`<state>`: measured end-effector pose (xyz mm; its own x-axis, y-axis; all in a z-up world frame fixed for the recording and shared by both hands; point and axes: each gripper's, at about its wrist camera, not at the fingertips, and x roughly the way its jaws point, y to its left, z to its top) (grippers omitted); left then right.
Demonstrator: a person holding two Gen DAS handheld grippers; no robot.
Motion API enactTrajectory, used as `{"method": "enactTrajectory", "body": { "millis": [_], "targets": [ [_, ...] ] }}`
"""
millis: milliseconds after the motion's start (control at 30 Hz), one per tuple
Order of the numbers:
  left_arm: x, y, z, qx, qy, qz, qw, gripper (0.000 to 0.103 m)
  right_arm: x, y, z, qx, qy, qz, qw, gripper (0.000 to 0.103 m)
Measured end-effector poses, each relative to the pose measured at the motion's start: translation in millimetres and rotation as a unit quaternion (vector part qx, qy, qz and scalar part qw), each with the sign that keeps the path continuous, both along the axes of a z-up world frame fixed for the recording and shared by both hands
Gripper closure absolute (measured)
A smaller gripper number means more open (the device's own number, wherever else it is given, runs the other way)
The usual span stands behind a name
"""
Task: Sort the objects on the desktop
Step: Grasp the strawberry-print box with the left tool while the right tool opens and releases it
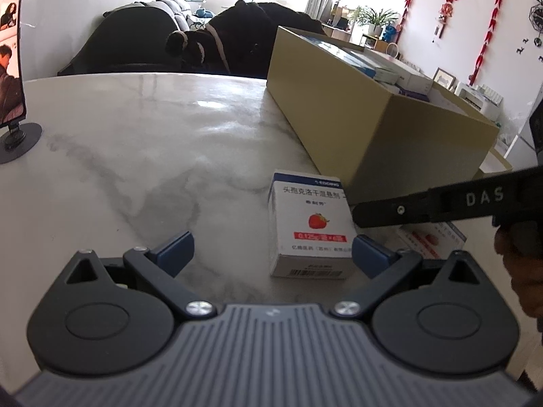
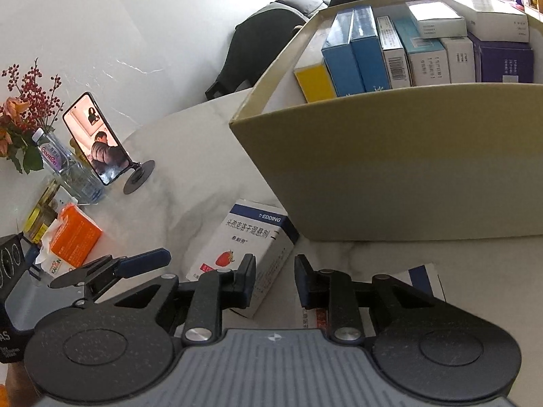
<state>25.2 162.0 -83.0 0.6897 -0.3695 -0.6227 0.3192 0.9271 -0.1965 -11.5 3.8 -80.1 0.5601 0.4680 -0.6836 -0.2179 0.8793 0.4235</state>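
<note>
**Medicine cartons wait beside a half-filled box**

Cartons of medicine crowd a tan cardboard box (image 2: 390, 169), standing on edge in a row so that more fit. The box sits just ahead of both tongs on a white marble-patterned tabletop (image 1: 135, 156). A white rectangular medicine carton with a blue band and a red strawberry picture (image 1: 309, 227) lies flat, just ahead of the left tongs (image 1: 273, 249) and slightly to their right, touching the box's near corner or close to it. The left tongs hover wide open with nothing between their blue pads (image 1: 176, 249), apparently lined up for a pick. The right tongs (image 2: 275, 279) stand open only a little and hold nothing; that carton lies ahead of their left finger. A second flat carton with red print (image 2: 420, 278) lies under and beside their right finger, and is mostly hidden. Both cartons likely go into the box next. Far to the left, a phone on a round black stand (image 2: 98, 139) stays clear of the work.
</note>
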Motion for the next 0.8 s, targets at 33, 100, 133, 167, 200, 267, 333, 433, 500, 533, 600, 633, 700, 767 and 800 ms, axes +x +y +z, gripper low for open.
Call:
{"method": "enactTrajectory", "body": {
  "millis": [33,100,133,167,200,267,333,433,500,533,600,633,700,767,800],
  "targets": [
    [0,-2,0,0.004,-0.002,-0.001,1.0,0.002,0,-1,1,0.001,-0.001,-0.002,1.0,0.071],
    [1,-7,0,0.013,-0.006,-0.006,0.9999,0.002,-1,-4,3,0.004,-0.004,-0.007,1.0,0.068],
    [1,-9,0,0.015,-0.008,-0.007,0.9998,0.003,-2,-6,5,0.005,-0.006,-0.01,1.0,0.067],
    [2,-11,1,0.017,-0.009,-0.009,0.9998,0.003,-2,-7,6,0.006,-0.007,-0.012,1.0,0.066],
    [3,-13,1,0.017,-0.009,-0.011,0.9998,0.003,-2,-9,7,0.007,-0.009,-0.015,1.0,0.063],
    [5,-17,1,0.021,-0.009,-0.013,0.9997,0.004,-3,-13,8,0.01,-0.011,-0.021,1.0,0.057],
    [7,-22,1,0.027,-0.011,-0.016,0.9994,0.005,-5,-16,10,0.012,-0.014,-0.027,0.999,0.051],
    [12,-29,1,0.031,-0.007,-0.02,0.9993,0.007,-6,-23,12,0.017,-0.014,-0.036,0.999,0.045],
    [18,-32,1,0.031,0.0,-0.02,0.9993,0.009,-6,-28,14,0.021,-0.014,-0.043,0.999,0.043],
    [20,-33,0,0.03,0.004,-0.017,0.9994,0.01,-6,-30,14,0.022,-0.014,-0.046,0.999,0.042],
    [25,-36,0,0.032,0.011,-0.017,0.9993,0.012,-6,-36,16,0.028,-0.014,-0.052,0.998,0.04],
    [27,-38,1,0.036,0.012,-0.018,0.9991,0.013,-6,-39,18,0.032,-0.014,-0.053,0.998,0.04],
    [29,-42,1,0.047,0.012,-0.021,0.9986,0.014,-5,-42,21,0.033,-0.018,-0.056,0.998,0.039],
    [31,-44,0,0.051,0.017,-0.019,0.9984,0.018,-5,-43,23,0.032,-0.022,-0.06,0.997,0.039],
    [31,-45,-1,0.05,0.021,-0.019,0.9984,0.02,-5,-44,23,0.033,-0.022,-0.061,0.997,0.038]
  ]
}}
